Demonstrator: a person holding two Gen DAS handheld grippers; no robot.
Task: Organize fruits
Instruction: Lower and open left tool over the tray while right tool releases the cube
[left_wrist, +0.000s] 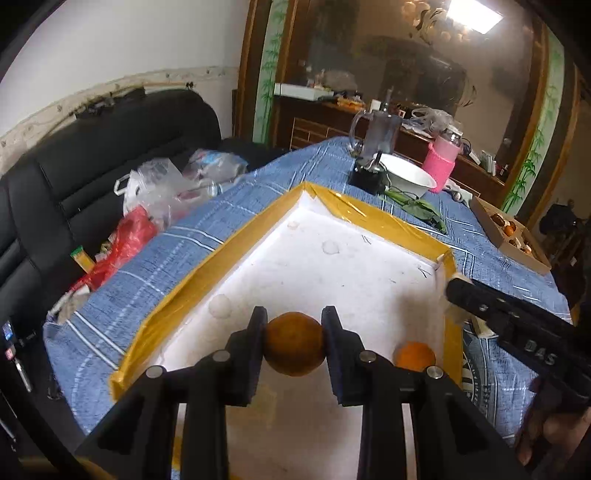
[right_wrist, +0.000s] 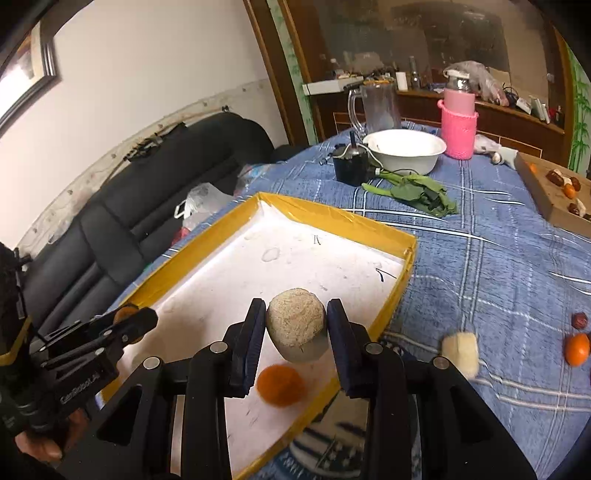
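Looking along the left gripper (left_wrist: 294, 343) in the left wrist view, its two black fingers (left_wrist: 255, 332) press on either side of a brownish-orange fruit (left_wrist: 294, 344) at the lower centre of the frame, so the tongs are clamped on it. The fruit hangs over the white floor of a yellow-rimmed tray (left_wrist: 384, 218) that fills the middle of the picture. A smaller bright orange (left_wrist: 415, 356) lies on the tray floor just to the lower right of the held fruit, beside the right-hand finger. The other gripper's black finger (left_wrist: 480, 301) reaches in from the right edge, over the tray's rim.

In the right wrist view, the right gripper (right_wrist: 296, 330) is closed on a pale, rough-skinned round fruit (right_wrist: 296, 328), seated between the pads at the lower centre of the frame, above the tray (right_wrist: 332, 216). The orange (right_wrist: 280, 384) sits on the tray floor directly below the held fruit, blurred. At the left edge the left gripper (right_wrist: 127, 317) shows with its brownish fruit (right_wrist: 123, 313) just peeking between the tips. On the blue checked tablecloth (right_wrist: 498, 266) at the lower right lie a pale blurred piece (right_wrist: 461, 350), a small orange fruit (right_wrist: 576, 349) and a dark reddish one (right_wrist: 580, 320).
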